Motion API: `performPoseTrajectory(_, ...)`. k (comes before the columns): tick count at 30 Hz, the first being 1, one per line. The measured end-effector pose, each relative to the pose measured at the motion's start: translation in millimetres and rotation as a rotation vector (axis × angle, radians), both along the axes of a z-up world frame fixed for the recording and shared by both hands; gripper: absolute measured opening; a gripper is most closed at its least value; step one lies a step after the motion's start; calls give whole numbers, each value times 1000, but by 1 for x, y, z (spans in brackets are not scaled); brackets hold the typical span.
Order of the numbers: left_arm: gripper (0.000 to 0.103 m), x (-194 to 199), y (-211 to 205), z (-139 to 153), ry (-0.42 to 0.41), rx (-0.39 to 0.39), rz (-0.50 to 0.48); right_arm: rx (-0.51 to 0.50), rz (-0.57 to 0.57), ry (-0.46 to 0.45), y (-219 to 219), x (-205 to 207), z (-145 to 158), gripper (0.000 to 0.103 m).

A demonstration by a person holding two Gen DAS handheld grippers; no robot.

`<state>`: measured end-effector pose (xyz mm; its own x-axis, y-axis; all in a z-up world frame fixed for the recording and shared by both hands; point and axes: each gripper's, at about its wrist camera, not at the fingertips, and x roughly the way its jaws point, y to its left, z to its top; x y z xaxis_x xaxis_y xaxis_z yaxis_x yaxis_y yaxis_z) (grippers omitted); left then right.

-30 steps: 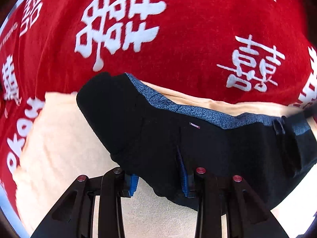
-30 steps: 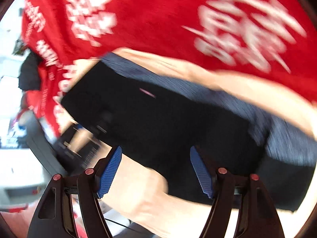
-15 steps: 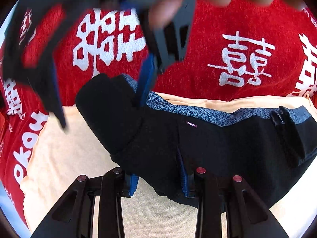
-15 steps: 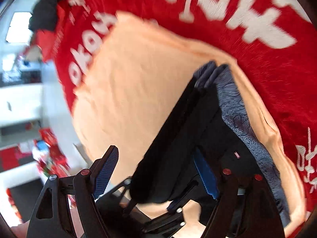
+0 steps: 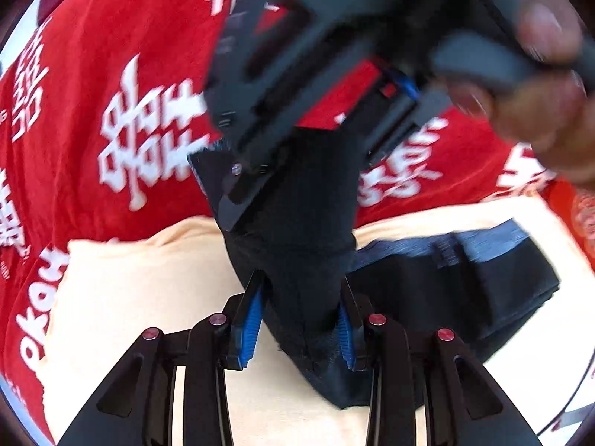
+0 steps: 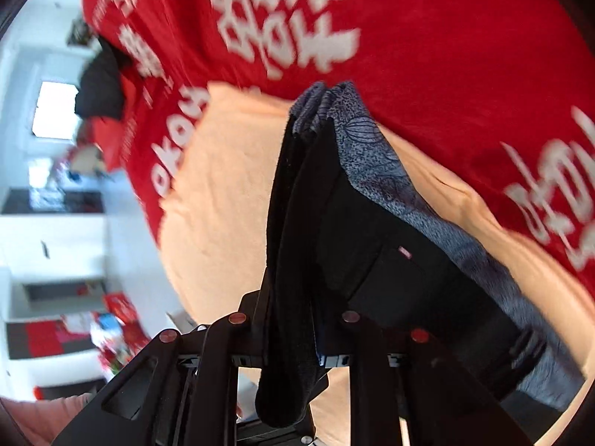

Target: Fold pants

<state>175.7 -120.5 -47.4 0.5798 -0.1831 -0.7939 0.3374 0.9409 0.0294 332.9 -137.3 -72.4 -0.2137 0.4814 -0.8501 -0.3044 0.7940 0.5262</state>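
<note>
The black pants [image 5: 483,290] with a blue-grey patterned waistband [image 6: 372,163] lie partly folded on a peach towel [image 5: 141,290]. My left gripper [image 5: 297,323] is shut on a bunched fold of the pants at their near edge. My right gripper [image 6: 293,334] is shut on the folded end of the pants and holds it lifted off the towel. In the left wrist view the right gripper [image 5: 297,85] and the hand holding it [image 5: 539,85] hang over the raised fold, blurred.
A red cloth with white characters [image 5: 122,111] covers the surface under the towel [image 6: 223,186]. In the right wrist view a white room with furniture and red items [image 6: 55,223] shows at the left, past the cloth's edge.
My right gripper has closed on the end of the pants and lifted it up over the rest. My left gripper keeps its hold on the near edge, now bunched upward.
</note>
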Motion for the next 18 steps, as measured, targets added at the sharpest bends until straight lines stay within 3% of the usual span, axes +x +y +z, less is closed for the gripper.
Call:
performPoseTrajectory(9,36,-27,-107,40,7,-48,-199,176,-257,-92,-153,-48,59,19)
performPoseTrajectory(14,36,-51,-179,39,21,-14,-321,239,-390,-122,-235,-84,67,19)
performPoseTrajectory(18,36,-68,-233,23,58,19,-402,277,-516,-111,-303,-112,53,19)
